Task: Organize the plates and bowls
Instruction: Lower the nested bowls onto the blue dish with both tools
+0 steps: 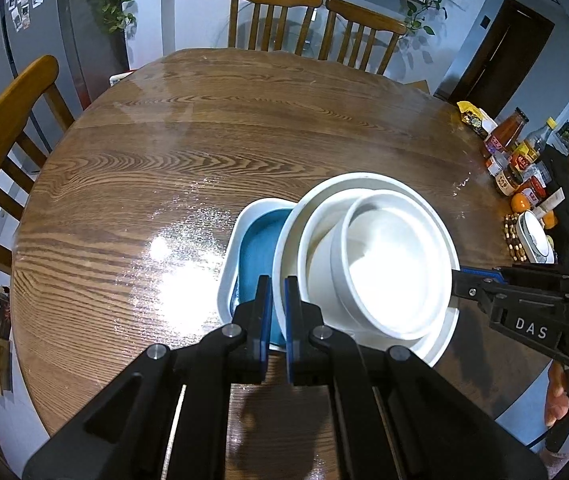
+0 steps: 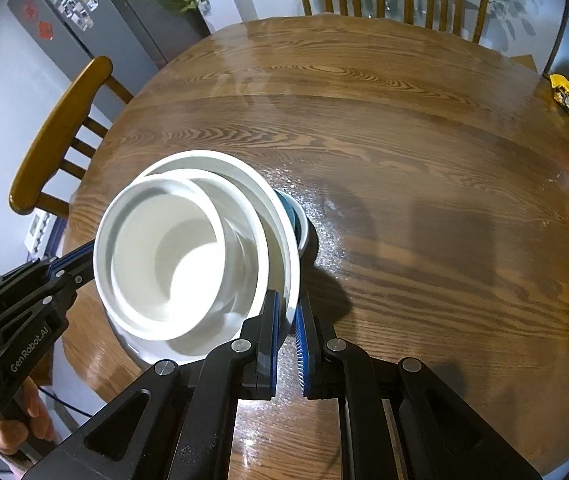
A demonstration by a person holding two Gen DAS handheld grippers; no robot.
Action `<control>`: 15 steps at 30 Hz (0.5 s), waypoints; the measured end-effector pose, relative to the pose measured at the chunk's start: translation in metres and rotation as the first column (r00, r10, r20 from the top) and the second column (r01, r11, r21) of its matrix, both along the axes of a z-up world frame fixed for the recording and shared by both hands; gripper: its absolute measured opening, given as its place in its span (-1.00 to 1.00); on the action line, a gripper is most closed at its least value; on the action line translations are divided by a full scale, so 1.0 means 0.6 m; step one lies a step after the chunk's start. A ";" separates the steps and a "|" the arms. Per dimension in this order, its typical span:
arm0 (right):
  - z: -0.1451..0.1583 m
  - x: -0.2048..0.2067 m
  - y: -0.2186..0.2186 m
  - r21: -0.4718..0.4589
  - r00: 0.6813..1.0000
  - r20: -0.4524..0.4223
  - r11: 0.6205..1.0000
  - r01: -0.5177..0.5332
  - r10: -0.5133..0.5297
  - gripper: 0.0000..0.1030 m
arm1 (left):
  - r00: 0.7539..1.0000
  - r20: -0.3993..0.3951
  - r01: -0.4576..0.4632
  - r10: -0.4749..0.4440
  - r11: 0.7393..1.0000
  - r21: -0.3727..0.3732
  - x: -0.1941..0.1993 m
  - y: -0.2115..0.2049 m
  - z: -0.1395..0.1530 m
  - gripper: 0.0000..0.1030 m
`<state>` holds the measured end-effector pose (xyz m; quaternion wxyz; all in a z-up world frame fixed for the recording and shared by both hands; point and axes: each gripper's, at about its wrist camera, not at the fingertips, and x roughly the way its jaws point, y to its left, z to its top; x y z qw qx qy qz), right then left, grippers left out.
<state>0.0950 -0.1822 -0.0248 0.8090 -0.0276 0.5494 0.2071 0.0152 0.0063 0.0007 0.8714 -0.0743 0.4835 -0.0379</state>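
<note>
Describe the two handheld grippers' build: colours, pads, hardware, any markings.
Both are black plastic linkage units with silver pivot bolts. The left gripper has flat blue pads on its fingers; its body reads "GenRobot.AI" in white, seen from the right wrist view. The right gripper has blue pads, one ribbed, and "DAS" in white on its side in the left wrist view. A thin dark cable hangs beneath each handle.

Sharp, evenly bright, with overhead glare on the glossy round wooden table (image 1: 172, 256), fisheye bending and dark vignetted corners.
</note>
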 end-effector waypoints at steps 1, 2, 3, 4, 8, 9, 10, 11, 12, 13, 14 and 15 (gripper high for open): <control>0.000 0.000 -0.001 0.000 1.000 0.000 1.000 -0.002 0.002 -0.77 | 1.000 -0.001 -0.001 0.001 1.000 0.000 0.001 0.002 -0.001 -1.00; 0.000 0.001 0.000 0.001 1.000 -0.001 1.000 -0.003 0.003 -0.77 | 1.000 -0.003 -0.002 0.002 1.000 0.002 0.003 0.003 -0.001 -1.00; 0.000 0.002 -0.001 0.001 1.000 -0.001 1.000 -0.005 0.005 -0.77 | 1.000 -0.004 -0.004 0.004 1.000 0.000 0.004 0.004 -0.002 -1.00; 0.001 0.002 -0.001 0.001 1.000 0.000 1.000 -0.006 0.006 -0.77 | 1.000 -0.005 -0.005 0.005 1.000 -0.001 0.005 0.006 -0.003 -1.00; 0.000 0.006 0.000 -0.001 1.000 -0.002 1.000 -0.012 0.012 -0.77 | 1.000 -0.009 -0.010 0.010 1.000 -0.001 0.008 0.011 -0.006 -1.00; -0.001 0.007 0.000 -0.001 1.000 -0.004 1.000 -0.013 0.013 -0.77 | 1.000 -0.011 -0.012 0.012 1.000 -0.002 0.009 0.013 -0.007 -1.00; -0.001 0.008 0.000 -0.001 1.000 -0.005 1.000 -0.014 0.014 -0.77 | 1.000 -0.014 -0.013 0.013 1.000 -0.002 0.010 0.014 -0.009 -1.00; -0.003 0.009 0.002 -0.002 1.000 -0.006 1.000 -0.016 0.016 -0.77 | 1.000 -0.016 -0.014 0.014 1.000 -0.002 0.011 0.016 -0.010 -1.00; -0.003 0.010 0.003 -0.003 1.000 -0.008 1.000 -0.017 0.017 -0.77 | 1.000 -0.017 -0.015 0.015 1.000 -0.002 0.011 0.017 -0.012 -1.00; -0.004 0.011 0.005 -0.005 1.000 -0.009 1.000 -0.018 0.018 -0.77 | 1.000 -0.019 -0.015 0.015 1.000 -0.002 0.011 0.017 -0.013 -1.00; -0.005 0.012 0.005 -0.006 1.000 -0.010 1.000 -0.019 0.019 -0.77 | 1.000 -0.020 -0.016 0.016 1.000 -0.002 0.013 0.018 -0.014 -1.00; -0.006 0.013 0.005 -0.006 1.000 -0.012 1.000 -0.018 0.018 -0.77 | 1.000 -0.022 -0.017 0.017 1.000 -0.003 0.014 0.019 -0.015 -1.00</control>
